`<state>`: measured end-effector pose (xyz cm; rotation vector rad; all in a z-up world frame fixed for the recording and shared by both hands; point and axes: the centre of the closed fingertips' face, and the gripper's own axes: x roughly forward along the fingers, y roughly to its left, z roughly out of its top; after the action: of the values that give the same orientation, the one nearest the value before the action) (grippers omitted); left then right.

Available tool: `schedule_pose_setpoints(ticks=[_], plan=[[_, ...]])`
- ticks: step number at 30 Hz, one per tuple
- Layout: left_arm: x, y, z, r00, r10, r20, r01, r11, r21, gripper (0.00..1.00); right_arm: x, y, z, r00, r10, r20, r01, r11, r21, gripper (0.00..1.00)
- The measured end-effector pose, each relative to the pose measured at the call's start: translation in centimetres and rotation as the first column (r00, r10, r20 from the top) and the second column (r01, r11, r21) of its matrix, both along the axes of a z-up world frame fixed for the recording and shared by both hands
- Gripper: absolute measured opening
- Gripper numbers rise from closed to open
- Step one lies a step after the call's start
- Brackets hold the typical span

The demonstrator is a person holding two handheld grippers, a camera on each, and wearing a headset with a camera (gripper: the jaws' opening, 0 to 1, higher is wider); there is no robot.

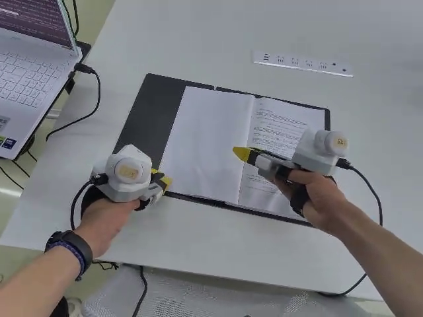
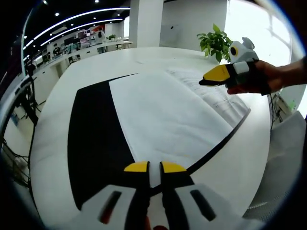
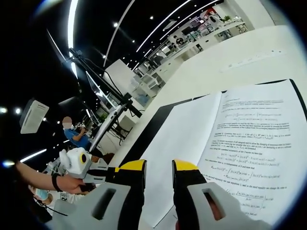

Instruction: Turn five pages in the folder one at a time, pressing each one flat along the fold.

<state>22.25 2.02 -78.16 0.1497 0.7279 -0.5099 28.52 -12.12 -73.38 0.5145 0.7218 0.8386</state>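
The black folder (image 1: 147,112) lies open on the white table. A blank white page (image 1: 205,142) is on its left and a printed page (image 1: 281,132) on its right. My left gripper (image 1: 160,181) rests at the blank page's front left corner (image 2: 149,167), its yellow jaws almost together with only a thin slit and nothing held. My right gripper (image 1: 242,154) hovers just over the fold (image 1: 246,148) near the printed page (image 3: 249,143), jaws a little apart and empty. The right gripper (image 2: 216,74) also shows in the left gripper view, and the left gripper (image 3: 103,175) in the right gripper view.
A white laptop (image 1: 26,72) sits at the table's back left, with a black cable (image 1: 89,105) curling toward the folder. A white power strip (image 1: 303,64) lies behind the folder. The table's front edge (image 1: 198,267) runs just below both hands.
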Motion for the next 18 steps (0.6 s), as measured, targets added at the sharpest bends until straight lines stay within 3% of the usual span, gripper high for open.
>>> schedule_pose_setpoints(ticks=[2, 7, 15, 18], plan=[[-0.1, 0.3, -0.2, 1.000, -0.006, 0.000, 0.006, 0.999, 0.040, 0.00, 0.2, -0.1, -0.1, 1.000, -0.002, 0.001, 0.002, 1.000, 0.000, 0.20], [-0.1, 0.3, -0.3, 1.000, -0.010, 0.005, 0.010, 0.999, 0.047, 0.00, 0.3, 0.0, 0.0, 1.000, 0.004, 0.004, -0.004, 1.000, -0.005, 0.19], [0.2, 0.7, -0.7, 1.000, 0.001, 0.007, -0.001, 0.999, 0.033, 0.00, 1.0, 0.2, 0.4, 1.000, 0.006, 0.015, -0.006, 1.000, -0.016, 0.16], [0.2, 0.8, -0.8, 1.000, 0.020, -0.007, -0.020, 1.000, 0.013, 0.00, 1.8, 0.1, 0.2, 1.000, -0.003, 0.018, 0.003, 1.000, -0.020, 0.14]])
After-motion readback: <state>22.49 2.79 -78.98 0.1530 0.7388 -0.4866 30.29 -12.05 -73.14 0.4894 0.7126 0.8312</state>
